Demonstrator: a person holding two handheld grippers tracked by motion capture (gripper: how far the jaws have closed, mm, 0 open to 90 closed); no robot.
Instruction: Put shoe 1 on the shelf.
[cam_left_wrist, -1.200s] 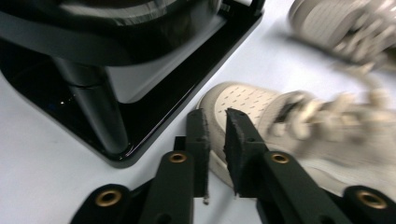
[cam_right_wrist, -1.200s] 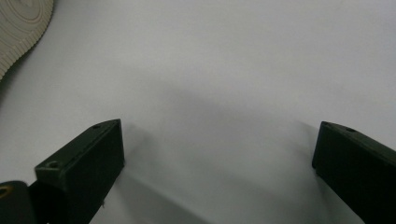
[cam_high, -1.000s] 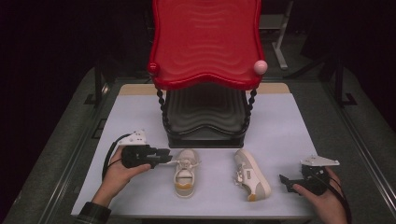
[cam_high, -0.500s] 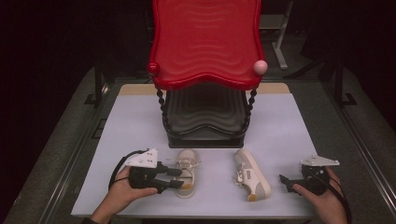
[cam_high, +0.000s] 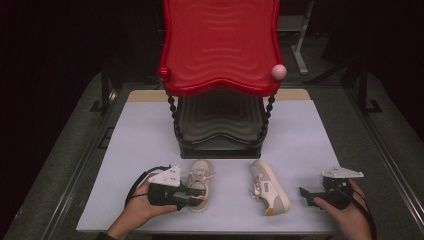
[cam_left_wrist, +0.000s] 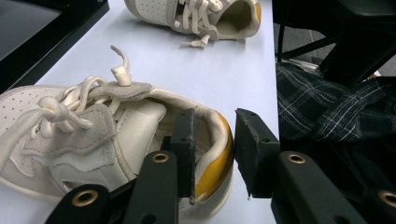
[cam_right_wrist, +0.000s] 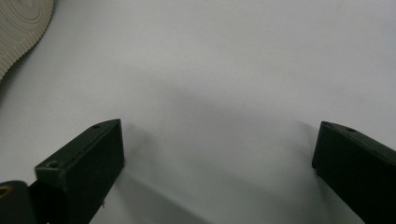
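Two cream sneakers lie on the pale table (cam_high: 145, 130). The left sneaker (cam_high: 199, 179) points away from me; the right sneaker (cam_high: 270, 189) lies beside it. My left gripper (cam_high: 194, 197) is at the left sneaker's heel. In the left gripper view the left gripper (cam_left_wrist: 215, 114) straddles the yellow-backed heel (cam_left_wrist: 217, 158): one jaw is inside the shoe, the other just outside with a thin gap. Its jaws have just been closing. My right gripper (cam_high: 306, 193) rests open near the right sneaker; in the right gripper view the right gripper (cam_right_wrist: 219, 123) has nothing between its jaws.
A shelf rack with a red wavy top (cam_high: 220, 45) and a black lower shelf (cam_high: 220, 125) stands behind the shoes. The table's front edge is close under both hands. The other sneaker (cam_left_wrist: 201, 16) and plaid clothing (cam_left_wrist: 327, 107) appear in the left gripper view.
My left gripper has moved right across the table to the left sneaker's heel, and its jaws now straddle it. The right gripper has kept still.
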